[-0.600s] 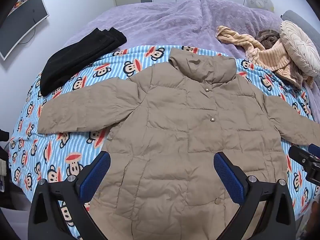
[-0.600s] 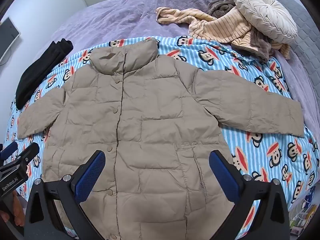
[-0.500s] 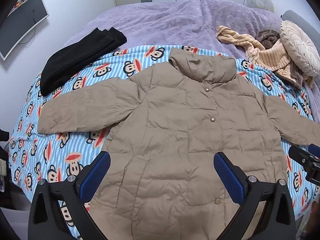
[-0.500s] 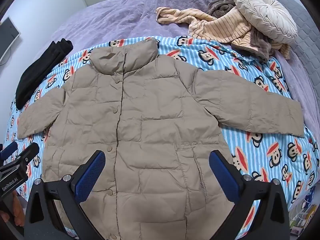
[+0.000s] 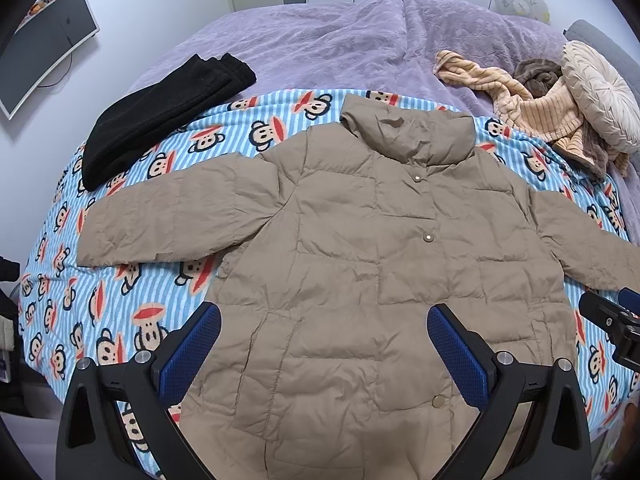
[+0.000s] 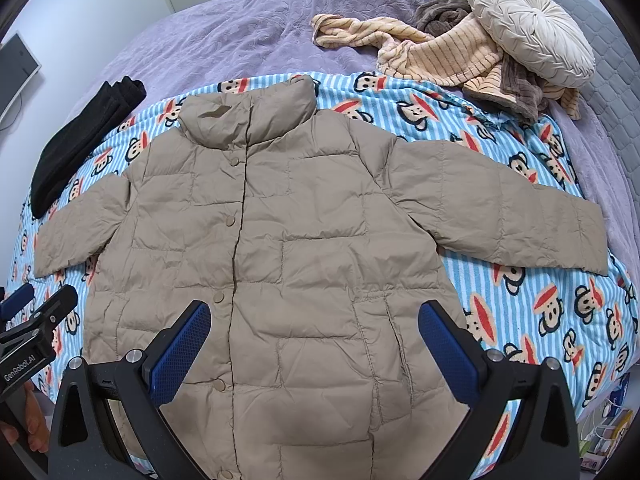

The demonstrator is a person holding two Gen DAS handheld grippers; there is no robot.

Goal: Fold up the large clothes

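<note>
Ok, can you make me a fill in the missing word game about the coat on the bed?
1. The beige puffer jacket lies spread flat with both sleeves stretched out on a striped blanket printed with cartoon ____.
2. The folded garment past the jacket's sleeve is ____ in colour.
3. The round cream cushion rests on a heap of ____ clothes.
4. The left gripper and the right gripper both have their jaws ____, with nothing held.

Missing words: monkeys; black; striped; open
</note>
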